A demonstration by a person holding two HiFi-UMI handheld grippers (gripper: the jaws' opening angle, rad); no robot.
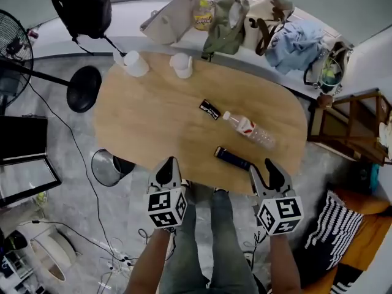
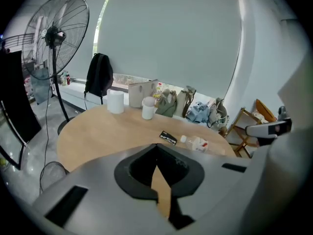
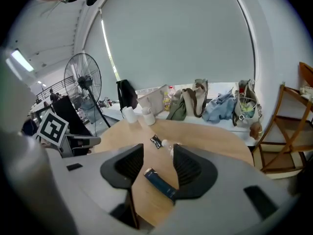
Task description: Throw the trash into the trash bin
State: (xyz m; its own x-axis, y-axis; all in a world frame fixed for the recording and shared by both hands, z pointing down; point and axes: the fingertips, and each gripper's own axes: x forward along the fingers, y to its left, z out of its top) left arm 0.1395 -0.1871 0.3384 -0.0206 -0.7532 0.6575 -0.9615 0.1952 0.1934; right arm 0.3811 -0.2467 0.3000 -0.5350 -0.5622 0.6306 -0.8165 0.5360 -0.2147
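Three pieces of trash lie on the oval wooden table (image 1: 153, 115): a black packet (image 1: 209, 109), a clear plastic bottle (image 1: 248, 128) with a red label, lying on its side, and a dark blue wrapper (image 1: 232, 158) near the front edge. A round mesh trash bin (image 1: 108, 167) stands on the floor at the table's left front. My left gripper (image 1: 167, 166) hovers shut and empty at the near table edge. My right gripper (image 1: 267, 170) is open just right of the blue wrapper (image 3: 159, 182), which shows between its jaws, untouched. The black packet (image 2: 168, 138) and the bottle (image 2: 195, 143) lie beyond the left gripper (image 2: 156, 148).
Two white cups (image 1: 136, 63) (image 1: 182, 65) stand at the table's far side. Bags, clothes and a yellow bottle (image 1: 203, 12) crowd the ledge behind. A standing fan (image 2: 54, 38) and its base (image 1: 84, 88) are at left, a wooden rack (image 1: 349, 124) at right. Cables run across the floor.
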